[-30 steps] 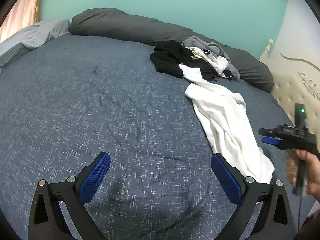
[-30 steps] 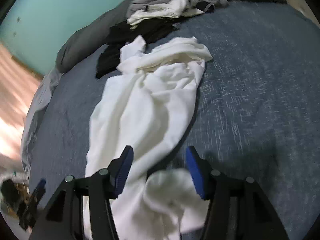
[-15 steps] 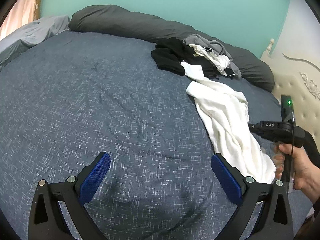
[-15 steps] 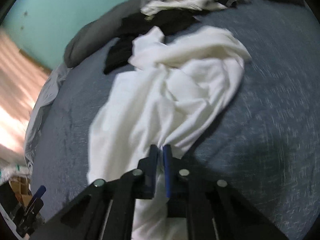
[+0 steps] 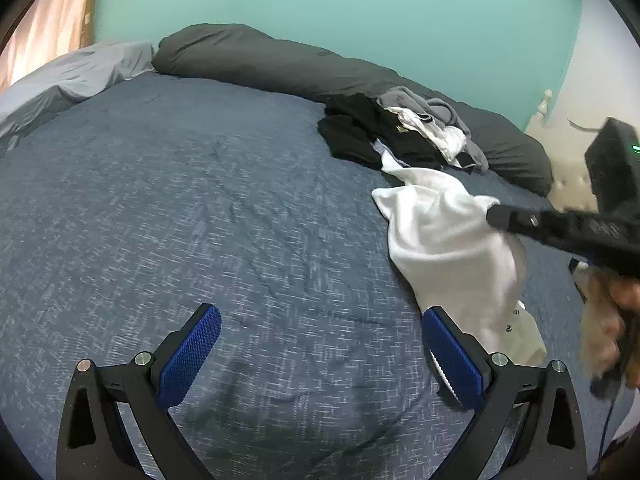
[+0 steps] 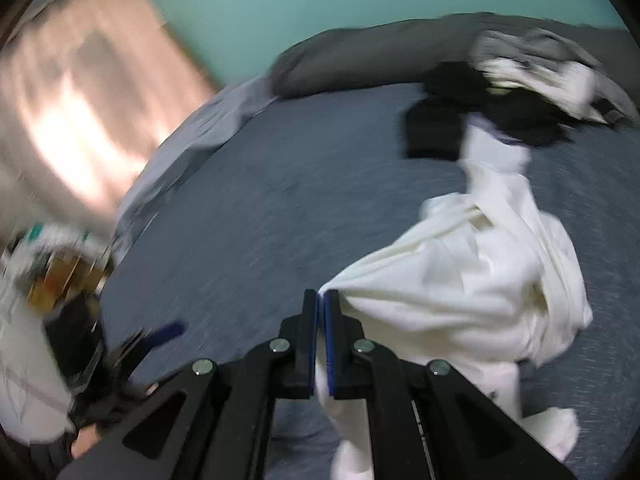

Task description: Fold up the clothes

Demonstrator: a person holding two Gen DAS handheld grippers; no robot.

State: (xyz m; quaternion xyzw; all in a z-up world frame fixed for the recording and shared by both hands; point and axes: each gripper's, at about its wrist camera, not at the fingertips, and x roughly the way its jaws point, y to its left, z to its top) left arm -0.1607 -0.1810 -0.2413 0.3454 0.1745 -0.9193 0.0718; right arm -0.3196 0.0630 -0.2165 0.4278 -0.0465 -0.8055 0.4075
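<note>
A crumpled white garment (image 5: 448,236) (image 6: 480,280) lies on the right side of the blue bed cover (image 5: 200,208). My right gripper (image 6: 321,304) is shut on an edge of that garment and holds it lifted, so cloth hangs from the jaws. In the left wrist view the right gripper (image 5: 494,216) reaches in from the right over the garment, with a hand (image 5: 612,320) behind it. My left gripper (image 5: 320,344) is open over bare bed cover, left of the garment, holding nothing. A pile of black, grey and white clothes (image 5: 404,132) (image 6: 512,84) sits beyond the garment.
A long dark grey pillow (image 5: 272,64) runs along the far edge by the teal wall. A pale grey sheet (image 5: 72,76) is bunched at the far left. A cream headboard (image 5: 568,184) borders the right. Blurred clutter (image 6: 52,272) lies off the bed's left.
My right gripper went from open over the white garment to shut on its edge, then swung left and up, dragging the cloth. The left gripper stayed open and hardly moved.
</note>
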